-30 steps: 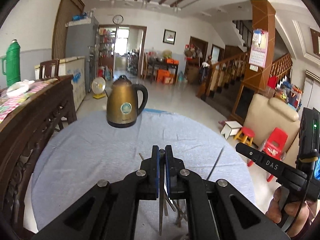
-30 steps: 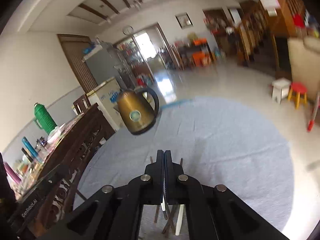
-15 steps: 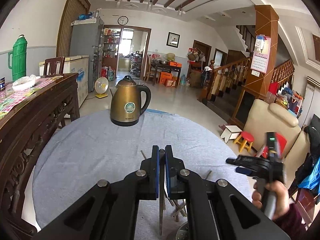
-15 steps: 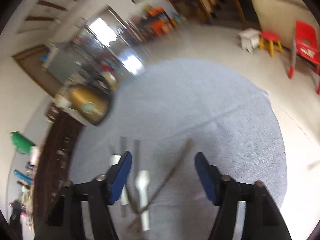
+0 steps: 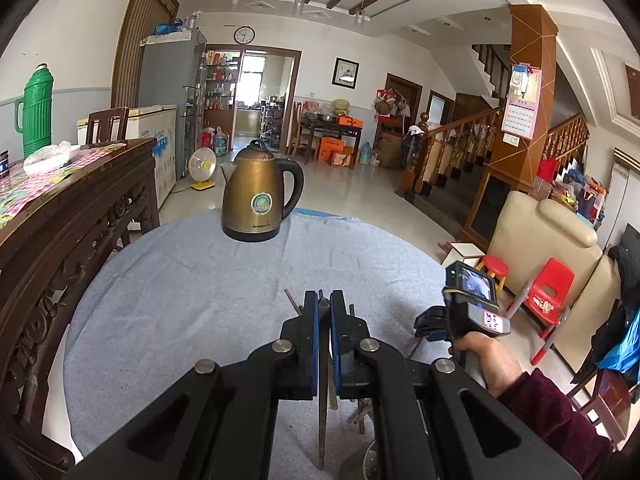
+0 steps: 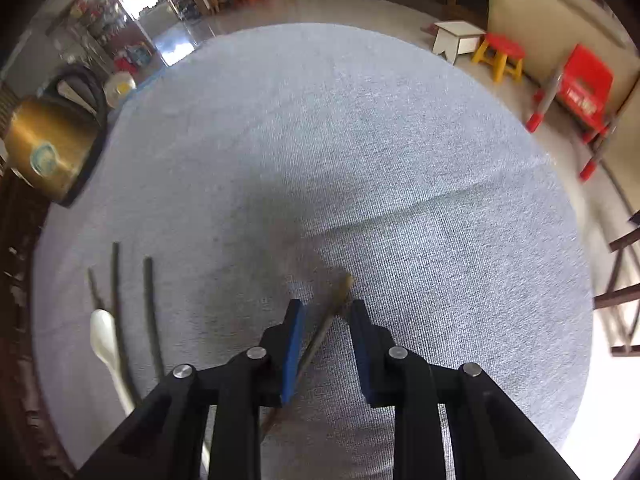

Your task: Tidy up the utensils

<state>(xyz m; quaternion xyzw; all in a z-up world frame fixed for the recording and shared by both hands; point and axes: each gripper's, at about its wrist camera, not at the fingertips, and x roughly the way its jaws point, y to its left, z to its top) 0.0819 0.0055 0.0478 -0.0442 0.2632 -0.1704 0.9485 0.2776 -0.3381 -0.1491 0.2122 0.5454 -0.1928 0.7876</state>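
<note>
My left gripper (image 5: 324, 304) is shut on a thin dark chopstick (image 5: 321, 420) that hangs down between its pads, above the grey cloth table (image 5: 192, 300). My right gripper (image 6: 324, 308) is open, low over the table, with a brown chopstick (image 6: 320, 332) lying slantwise between its fingers. It also shows in the left wrist view (image 5: 432, 322), held by a hand at the right. To its left lie several dark chopsticks (image 6: 149, 304) and a white spoon (image 6: 106, 336). More utensils lie under the left gripper (image 5: 368, 408), partly hidden.
A brass electric kettle (image 5: 256, 196) stands at the far side of the table. A carved dark wooden sideboard (image 5: 60, 216) runs along the left edge. A metal perforated holder (image 5: 364, 460) peeks out at the bottom. Red stools and a chair (image 6: 584, 84) stand on the floor to the right.
My right gripper has opened, tilted down and moved over the single brown chopstick, which now lies between its fingers. My left gripper has stayed shut on its chopstick.
</note>
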